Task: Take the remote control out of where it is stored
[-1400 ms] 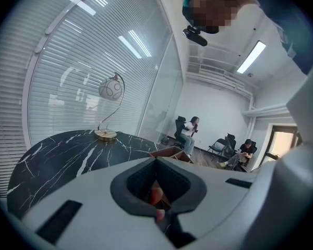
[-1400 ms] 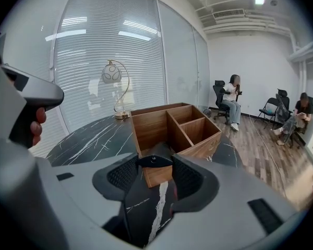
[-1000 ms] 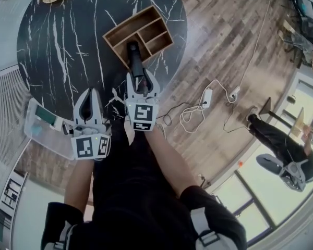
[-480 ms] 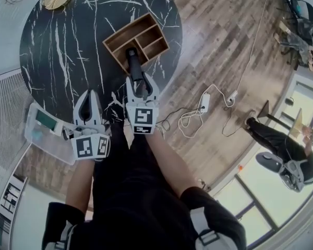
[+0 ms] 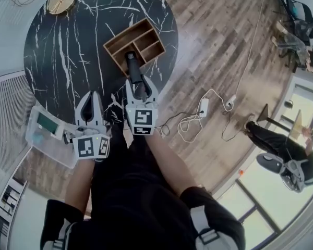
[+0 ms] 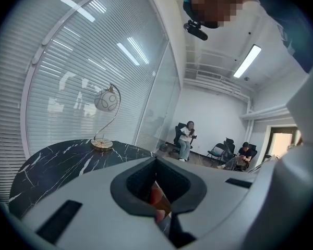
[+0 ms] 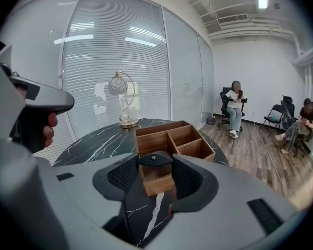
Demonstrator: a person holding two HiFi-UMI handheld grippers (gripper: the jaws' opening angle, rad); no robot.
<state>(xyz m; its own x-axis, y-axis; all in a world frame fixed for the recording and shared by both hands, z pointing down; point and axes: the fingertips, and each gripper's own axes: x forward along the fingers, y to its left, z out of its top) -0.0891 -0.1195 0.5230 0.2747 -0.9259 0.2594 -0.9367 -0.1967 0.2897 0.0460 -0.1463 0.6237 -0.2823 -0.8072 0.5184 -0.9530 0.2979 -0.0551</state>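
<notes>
Remote control (image 5: 131, 66) rose a bit with your right claw (image 5: 141, 85) | claw clamped its near end | long axis ran straight ahead over wooden organizer (image 5: 120, 38) | left claw (image 5: 89, 98) pinched together

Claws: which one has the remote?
The right claw, the one nearer the wooden organizer: the black remote is clamped between its jaws. The left claw holds nothing, its jaws together.

head view looks down, gripper views level; all share table (image 5: 68, 61).
</notes>
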